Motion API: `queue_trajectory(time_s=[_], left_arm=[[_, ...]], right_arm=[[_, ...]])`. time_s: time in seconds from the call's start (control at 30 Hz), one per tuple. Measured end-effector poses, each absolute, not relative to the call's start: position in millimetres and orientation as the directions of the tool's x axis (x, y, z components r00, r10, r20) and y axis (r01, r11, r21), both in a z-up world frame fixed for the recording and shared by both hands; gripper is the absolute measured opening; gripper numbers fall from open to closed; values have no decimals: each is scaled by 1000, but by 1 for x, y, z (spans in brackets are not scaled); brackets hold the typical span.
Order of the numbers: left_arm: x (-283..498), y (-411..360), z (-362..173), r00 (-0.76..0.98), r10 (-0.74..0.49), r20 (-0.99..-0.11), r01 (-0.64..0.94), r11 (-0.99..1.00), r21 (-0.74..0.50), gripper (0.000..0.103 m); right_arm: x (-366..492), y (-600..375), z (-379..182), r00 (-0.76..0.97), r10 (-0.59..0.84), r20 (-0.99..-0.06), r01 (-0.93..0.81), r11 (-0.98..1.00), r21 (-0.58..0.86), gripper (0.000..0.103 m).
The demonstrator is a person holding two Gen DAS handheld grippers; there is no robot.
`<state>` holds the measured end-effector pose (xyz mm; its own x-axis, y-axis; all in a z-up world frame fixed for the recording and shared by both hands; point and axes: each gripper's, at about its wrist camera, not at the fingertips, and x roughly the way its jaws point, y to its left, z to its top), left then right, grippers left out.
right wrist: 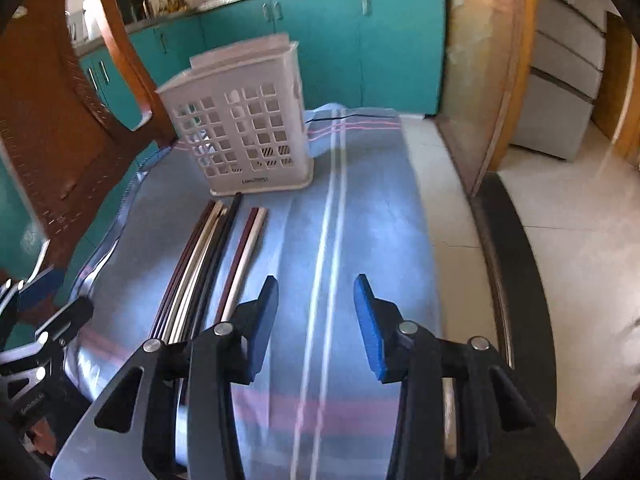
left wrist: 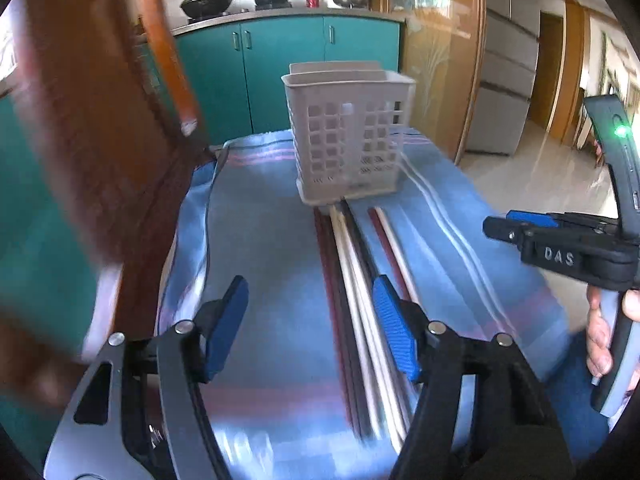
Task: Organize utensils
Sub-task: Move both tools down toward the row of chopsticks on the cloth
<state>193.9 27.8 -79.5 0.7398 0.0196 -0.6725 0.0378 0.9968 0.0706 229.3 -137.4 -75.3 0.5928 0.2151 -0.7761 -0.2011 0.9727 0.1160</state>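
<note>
A white perforated utensil basket (left wrist: 347, 132) stands upright at the far end of a blue striped cloth (left wrist: 272, 248); it also shows in the right wrist view (right wrist: 244, 128). Several long chopsticks (left wrist: 352, 280), dark red, white and black, lie side by side on the cloth in front of it, also seen in the right wrist view (right wrist: 208, 264). My left gripper (left wrist: 308, 308) is open and empty, just left of the chopsticks. My right gripper (right wrist: 316, 312) is open and empty, to the right of the chopsticks; its body shows in the left wrist view (left wrist: 560, 248).
A brown wooden chair back (right wrist: 60, 120) stands at the table's left. Teal kitchen cabinets (left wrist: 288, 64) are behind. The table's dark edge (right wrist: 512, 264) and tiled floor lie to the right.
</note>
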Motion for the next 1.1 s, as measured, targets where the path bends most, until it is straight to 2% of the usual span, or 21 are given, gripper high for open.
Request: queue_trajectory(time_s=[0.07,0.2,0.4,0.47,0.5,0.53,0.63,0.8,0.93,1.1], left_arm=[[227,30,-87,726,62,-685,29,992,120,63],[278,45,-104,683,19,-731,46,997,69,61],[299,53,-116,649,-73,-758,58,997,-46,61],[300,47,-116,662,-57,-747,63,998,-20,62],[299,46,-116,664,-52,-746,68,998,-9,64],[301,46,-116,662,-53,-747,71,997,-7,65],[303,43,-122,645,-54,-762,84,996,0,65],[305,43,-130,618,-49,-784,78,997,-1,65],[310,47,-139,577,-91,-812,71,996,-62,62],[315,52,-151,545,-58,-836,26,998,-52,57]], right_arm=[[265,-128,-87,533,254,-807,-214,963,162,41],[301,-106,-101,447,307,-840,-255,944,209,41],[318,-69,-129,378,270,-886,-372,920,122,41],[318,-70,-131,394,284,-874,-378,917,128,34],[319,-71,-130,390,292,-873,-376,916,138,19],[320,-74,-129,382,306,-872,-374,914,157,12],[324,-86,-132,361,330,-872,-360,912,196,13],[319,-100,-127,421,217,-881,-326,942,76,12],[323,-117,-127,415,248,-875,-294,947,129,17],[325,-124,-126,415,260,-872,-302,943,138,21]])
